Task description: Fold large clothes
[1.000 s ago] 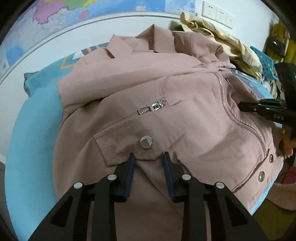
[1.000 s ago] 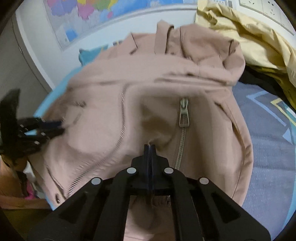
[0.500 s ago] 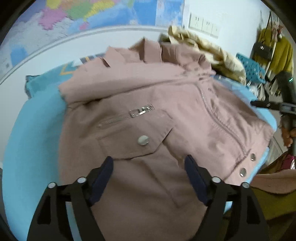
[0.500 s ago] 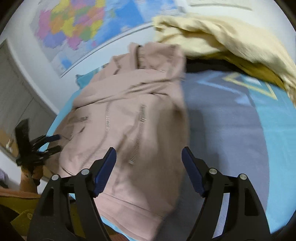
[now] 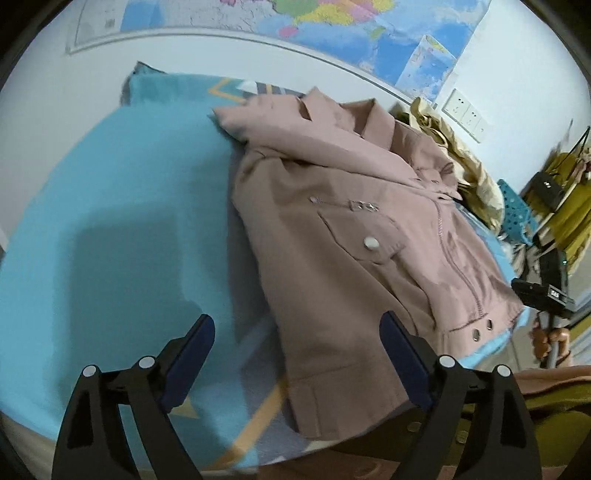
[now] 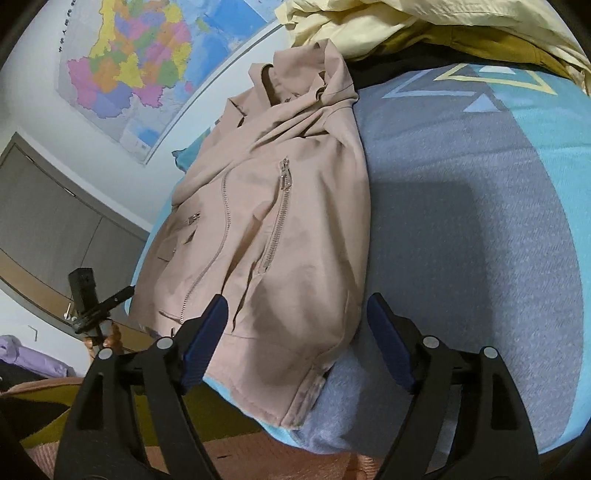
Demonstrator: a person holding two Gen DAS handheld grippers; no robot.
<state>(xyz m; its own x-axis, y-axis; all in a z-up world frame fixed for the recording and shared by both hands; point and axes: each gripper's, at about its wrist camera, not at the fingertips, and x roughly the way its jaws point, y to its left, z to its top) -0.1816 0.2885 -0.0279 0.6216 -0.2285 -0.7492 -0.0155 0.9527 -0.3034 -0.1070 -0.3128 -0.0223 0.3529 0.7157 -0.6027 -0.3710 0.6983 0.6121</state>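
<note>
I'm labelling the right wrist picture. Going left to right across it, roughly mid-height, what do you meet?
Grey cupboard → left gripper → pink jacket → grey-blue blanket → turquoise blanket edge.

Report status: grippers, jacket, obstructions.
Left gripper and right gripper opening, nothing between fingers. Dusty-pink zip-front jacket lies folded on blue patterned blanket. Yellow garment pile behind collar, otherwise unobstructed.

Wall map (image 6: 147, 62) — yellow clothes heap (image 6: 406, 26)
</note>
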